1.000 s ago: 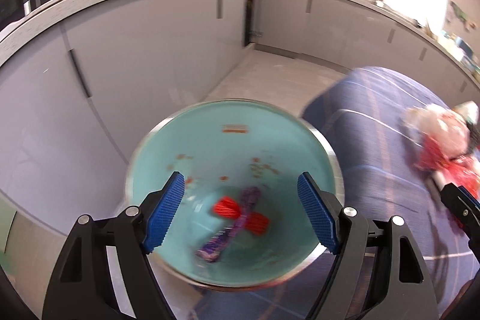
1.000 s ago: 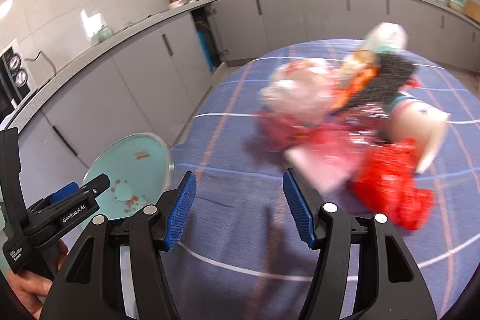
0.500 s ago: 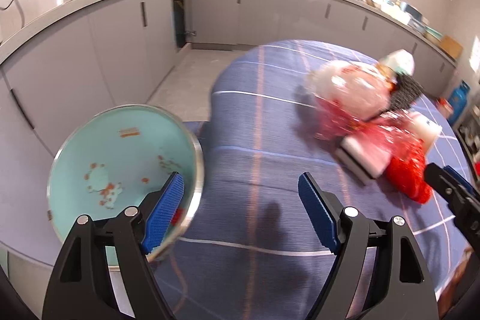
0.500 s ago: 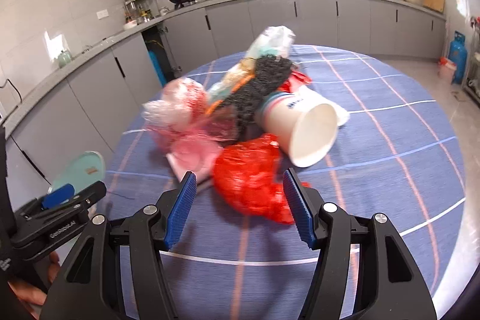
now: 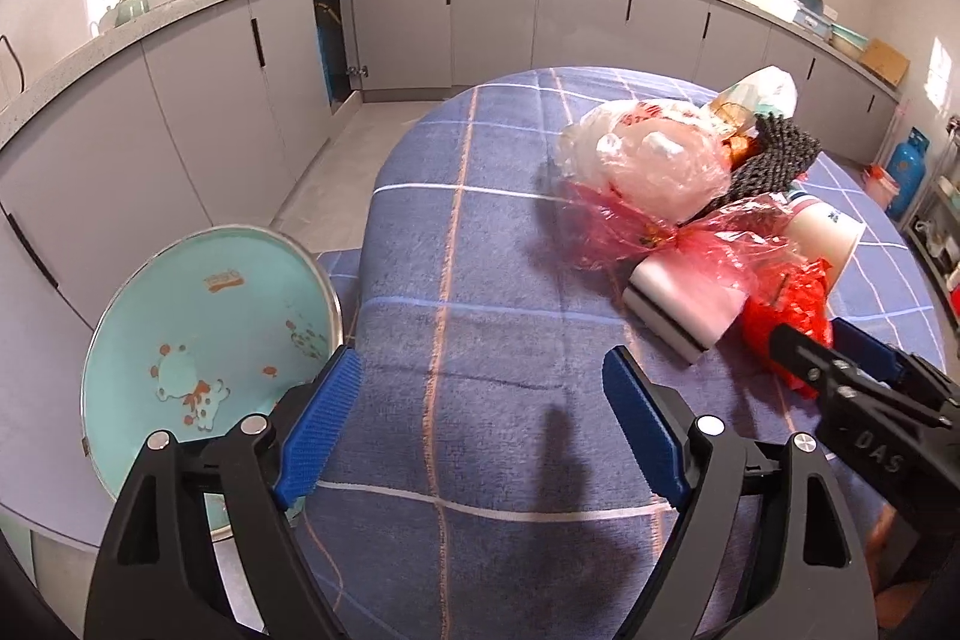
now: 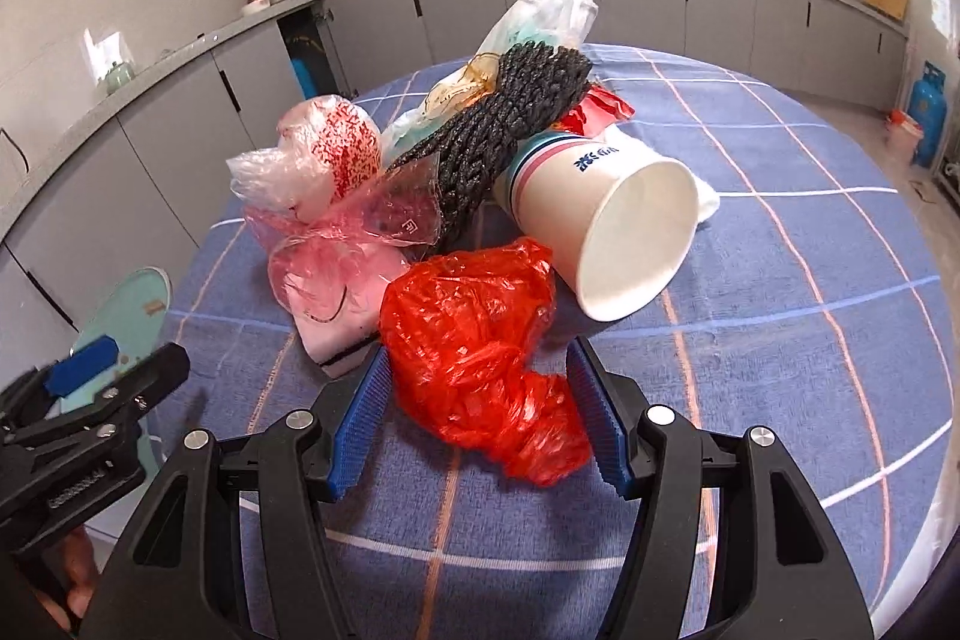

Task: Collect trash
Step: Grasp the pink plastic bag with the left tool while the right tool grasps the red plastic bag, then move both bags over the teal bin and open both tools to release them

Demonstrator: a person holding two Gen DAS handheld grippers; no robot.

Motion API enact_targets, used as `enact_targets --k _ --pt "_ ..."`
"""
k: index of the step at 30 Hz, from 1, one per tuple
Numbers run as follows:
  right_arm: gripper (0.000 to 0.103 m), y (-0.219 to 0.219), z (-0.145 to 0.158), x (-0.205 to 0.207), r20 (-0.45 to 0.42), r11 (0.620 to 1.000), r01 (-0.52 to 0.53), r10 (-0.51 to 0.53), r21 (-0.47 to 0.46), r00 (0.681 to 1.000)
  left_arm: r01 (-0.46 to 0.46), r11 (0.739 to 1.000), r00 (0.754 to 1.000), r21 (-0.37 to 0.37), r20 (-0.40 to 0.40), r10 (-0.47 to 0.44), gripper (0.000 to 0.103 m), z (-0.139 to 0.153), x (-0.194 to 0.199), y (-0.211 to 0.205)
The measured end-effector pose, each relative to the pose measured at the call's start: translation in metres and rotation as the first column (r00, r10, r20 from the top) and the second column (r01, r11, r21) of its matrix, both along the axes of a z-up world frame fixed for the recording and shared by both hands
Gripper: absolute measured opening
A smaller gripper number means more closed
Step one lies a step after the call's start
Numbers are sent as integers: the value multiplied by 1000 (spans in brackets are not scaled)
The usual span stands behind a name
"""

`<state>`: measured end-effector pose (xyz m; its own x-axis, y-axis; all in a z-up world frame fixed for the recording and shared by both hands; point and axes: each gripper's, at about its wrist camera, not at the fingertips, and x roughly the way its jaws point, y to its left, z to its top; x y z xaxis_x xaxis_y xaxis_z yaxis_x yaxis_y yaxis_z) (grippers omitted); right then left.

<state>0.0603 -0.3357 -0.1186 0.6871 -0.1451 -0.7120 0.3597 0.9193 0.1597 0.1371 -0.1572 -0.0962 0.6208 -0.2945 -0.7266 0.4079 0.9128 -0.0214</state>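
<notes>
— Red bag (image 6: 480,346) sat between the right tongs' (image 6: 477,418) spread fingers, hiding the sponge (image 6: 342,340) behind it.

— Left tongs (image 5: 480,430) gaped empty; bin (image 5: 204,340) beside.

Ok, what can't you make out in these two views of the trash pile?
- Left wrist view: the left gripper covers the bottom of the bin.
- Right wrist view: the red bag hides whether the right gripper touches it.
- Both views: the plastic bags veil the white block.
- Cup print: too small.
</notes>
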Motion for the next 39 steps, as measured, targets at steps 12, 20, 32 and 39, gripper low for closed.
enact_targets --k 12,20,32,39 --pt "29 -12 8 -17 13 1000 0 -1 25 1000 87 996 996 -35 38 -86 82 20 -9 -33" --pt "30 -34 18 -54 48 994 104 -104 22 993 163 984 986 -76 50 -160 82 30 -18 -69" --pt "31 -43 17 -65 45 989 139 -142 55 989 103 992 995 -69 -6 -103 51 6 8 -97" --pt "32 -37 18 -61 45 990 127 -130 62 990 129 982 991 -139 -9 -132 31 7 3 -70"
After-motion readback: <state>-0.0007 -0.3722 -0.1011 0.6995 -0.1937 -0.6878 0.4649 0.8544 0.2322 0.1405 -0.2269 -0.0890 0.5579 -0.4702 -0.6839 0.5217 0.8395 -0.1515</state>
